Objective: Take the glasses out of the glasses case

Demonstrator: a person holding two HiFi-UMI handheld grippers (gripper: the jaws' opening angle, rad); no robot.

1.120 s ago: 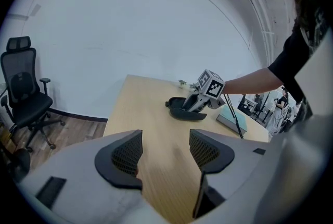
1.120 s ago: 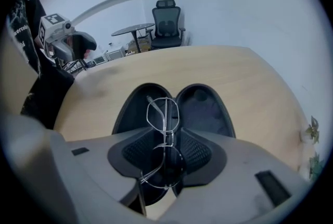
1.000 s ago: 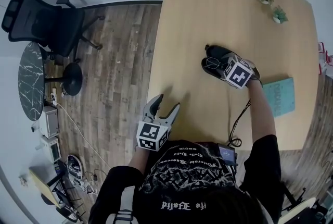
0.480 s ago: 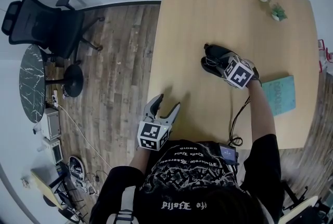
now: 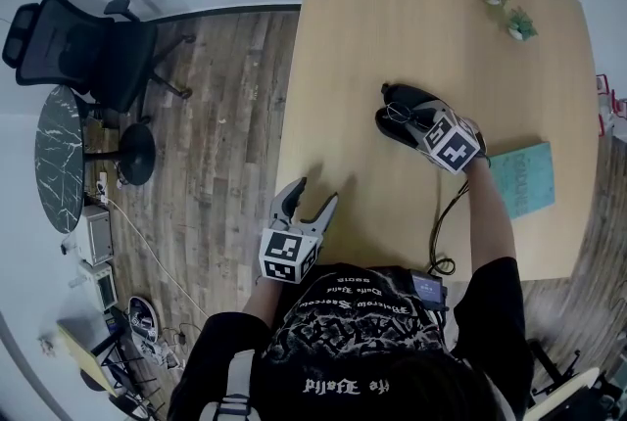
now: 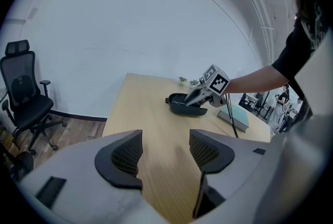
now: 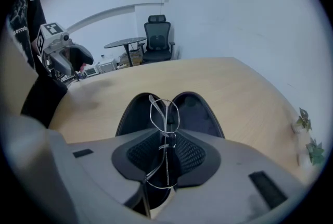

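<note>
The right gripper (image 5: 404, 118), just right of centre in the head view, has its jaws pinched on the thin wire glasses (image 7: 164, 113) at the open black glasses case (image 7: 196, 109) on the wooden table (image 5: 392, 8). The left gripper (image 5: 312, 201), lower left, hangs spread and empty.

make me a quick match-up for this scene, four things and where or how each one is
Things:
1. glasses
2. case
3. book
4. left claw

States:
a. open, nothing between its jaws
b. lying open, dark inside
c. pinched in the right claw
d. teal, closed, flat by the person's right arm

Pairs: 1-c, 2-b, 3-d, 4-a
</note>
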